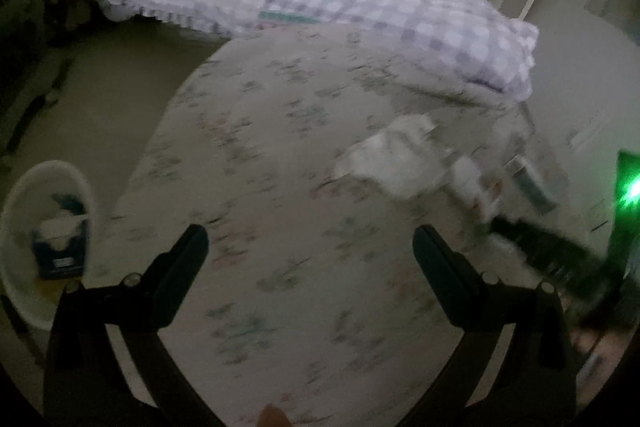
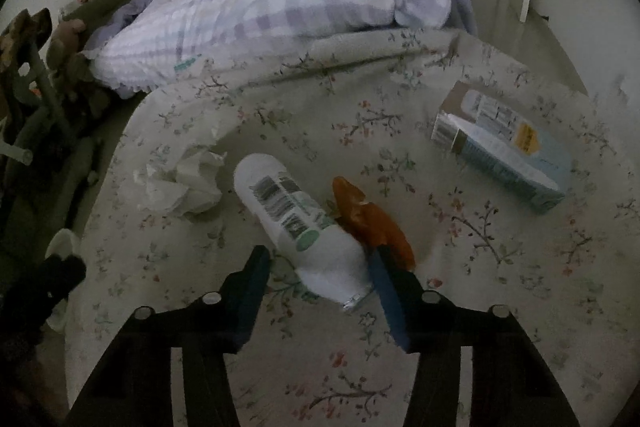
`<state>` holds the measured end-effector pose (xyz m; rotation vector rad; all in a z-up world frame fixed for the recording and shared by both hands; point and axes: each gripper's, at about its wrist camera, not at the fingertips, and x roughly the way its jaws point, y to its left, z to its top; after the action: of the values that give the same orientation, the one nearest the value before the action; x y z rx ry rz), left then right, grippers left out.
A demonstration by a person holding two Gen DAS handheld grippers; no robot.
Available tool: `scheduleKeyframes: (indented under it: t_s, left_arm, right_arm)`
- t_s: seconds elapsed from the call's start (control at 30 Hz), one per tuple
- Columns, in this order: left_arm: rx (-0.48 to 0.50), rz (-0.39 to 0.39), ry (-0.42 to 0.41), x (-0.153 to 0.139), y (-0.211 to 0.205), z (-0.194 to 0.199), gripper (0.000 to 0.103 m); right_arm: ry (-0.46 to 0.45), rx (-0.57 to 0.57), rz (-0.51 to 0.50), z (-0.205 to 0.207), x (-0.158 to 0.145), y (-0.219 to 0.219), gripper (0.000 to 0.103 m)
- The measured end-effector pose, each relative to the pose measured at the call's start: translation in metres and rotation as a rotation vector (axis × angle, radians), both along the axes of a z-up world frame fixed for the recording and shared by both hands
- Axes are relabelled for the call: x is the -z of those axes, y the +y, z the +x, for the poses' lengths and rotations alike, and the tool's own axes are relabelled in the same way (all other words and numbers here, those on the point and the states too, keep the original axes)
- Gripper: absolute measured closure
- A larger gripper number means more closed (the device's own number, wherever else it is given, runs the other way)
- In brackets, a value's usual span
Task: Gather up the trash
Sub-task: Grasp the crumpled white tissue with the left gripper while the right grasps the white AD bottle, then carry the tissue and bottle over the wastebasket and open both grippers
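I see a white pouch with barcode labels lying on the floral bedsheet, an orange wrapper touching its right side, crumpled tissue to its left. My right gripper is low over it, jaws wide either side of its foil end. My left gripper hangs open, gripping nothing.

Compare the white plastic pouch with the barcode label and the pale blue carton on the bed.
The white plastic pouch with the barcode label is soft and rounded; the pale blue carton is a rigid, flat-sided box. The pouch lies between the open fingers of the right gripper; the carton lies farther off to the right, clear of it. An orange wrapper touches the pouch; nothing touches the carton. Both lie flat on the floral bedsheet and carry barcodes.
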<state>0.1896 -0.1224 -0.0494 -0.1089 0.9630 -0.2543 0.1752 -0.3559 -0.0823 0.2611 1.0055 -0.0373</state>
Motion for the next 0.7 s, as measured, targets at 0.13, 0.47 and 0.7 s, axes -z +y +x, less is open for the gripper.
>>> scheduleKeyframes:
  t_s: [0.13, 0.47, 0.7]
  left_arm:
    - [0.014, -0.042, -0.016, 0.002, -0.022, 0.014, 0.005]
    - [0.039, -0.193, 0.058, 0.031, -0.039, 0.053, 0.052]
    - [0.104, -0.203, 0.054, 0.024, -0.047, 0.048, 0.082]
  right_arm:
    - [0.015, -0.016, 0.013, 0.004, 0.008, 0.003, 0.058]
    - [0.015, 0.035, 0.081, 0.000, -0.006, -0.010, 0.060]
    - [0.004, 0.046, 0.101, -0.008, -0.021, -0.011, 0.060]
